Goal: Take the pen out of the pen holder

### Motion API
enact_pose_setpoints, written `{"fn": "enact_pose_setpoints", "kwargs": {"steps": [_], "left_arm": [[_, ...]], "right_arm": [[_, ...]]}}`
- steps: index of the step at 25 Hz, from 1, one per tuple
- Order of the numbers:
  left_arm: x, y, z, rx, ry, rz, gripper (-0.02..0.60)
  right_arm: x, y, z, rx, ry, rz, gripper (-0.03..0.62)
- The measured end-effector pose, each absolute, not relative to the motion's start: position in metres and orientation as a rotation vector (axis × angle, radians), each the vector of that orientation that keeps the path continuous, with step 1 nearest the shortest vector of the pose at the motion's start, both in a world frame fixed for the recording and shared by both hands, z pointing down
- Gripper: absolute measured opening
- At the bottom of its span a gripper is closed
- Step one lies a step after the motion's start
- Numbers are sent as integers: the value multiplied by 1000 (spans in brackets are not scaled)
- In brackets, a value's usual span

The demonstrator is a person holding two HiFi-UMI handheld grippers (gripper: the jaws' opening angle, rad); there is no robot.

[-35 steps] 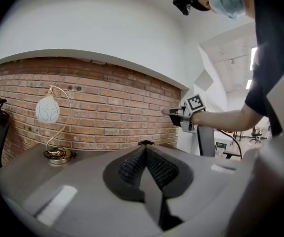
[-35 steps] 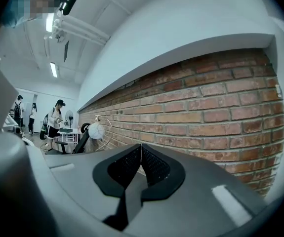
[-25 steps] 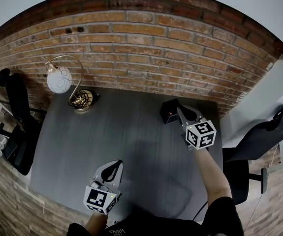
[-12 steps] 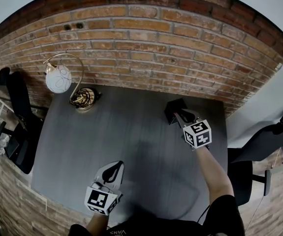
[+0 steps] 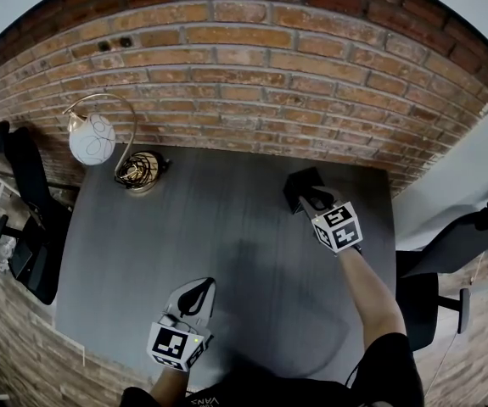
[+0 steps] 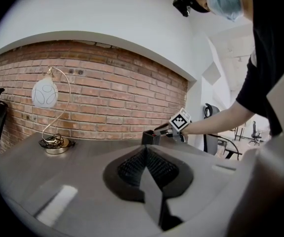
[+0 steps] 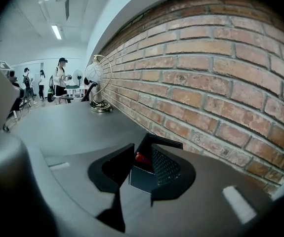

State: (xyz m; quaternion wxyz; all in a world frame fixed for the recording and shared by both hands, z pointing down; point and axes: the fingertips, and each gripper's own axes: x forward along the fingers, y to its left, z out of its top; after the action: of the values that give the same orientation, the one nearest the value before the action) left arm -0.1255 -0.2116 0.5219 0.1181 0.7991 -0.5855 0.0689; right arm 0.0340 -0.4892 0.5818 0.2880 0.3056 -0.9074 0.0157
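Grey table, one pen holder, one red-tipped pen between the narrowly parted jaws of our outstretched right gripper, our left gripper closed, empty.

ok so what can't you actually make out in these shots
The pen: the right gripper view shows only its red tip; the rest is sunk in the pen holder.
The holder's opening, head view: covered by the right gripper.
The holder's contents, left gripper view: too small and far off.
Contact between jaws and pen: cannot tell; the jaws stand apart around the tip.
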Motion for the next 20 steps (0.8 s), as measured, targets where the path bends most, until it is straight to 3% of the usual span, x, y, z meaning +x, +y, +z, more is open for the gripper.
{"fn": "enact_pose_setpoints", "kwargs": {"steps": [20], "left_arm": [[-126,-219,537,2299,-1694,196,52]], "right_arm": [[37,-505,593,845,-2422,103,81]]}}
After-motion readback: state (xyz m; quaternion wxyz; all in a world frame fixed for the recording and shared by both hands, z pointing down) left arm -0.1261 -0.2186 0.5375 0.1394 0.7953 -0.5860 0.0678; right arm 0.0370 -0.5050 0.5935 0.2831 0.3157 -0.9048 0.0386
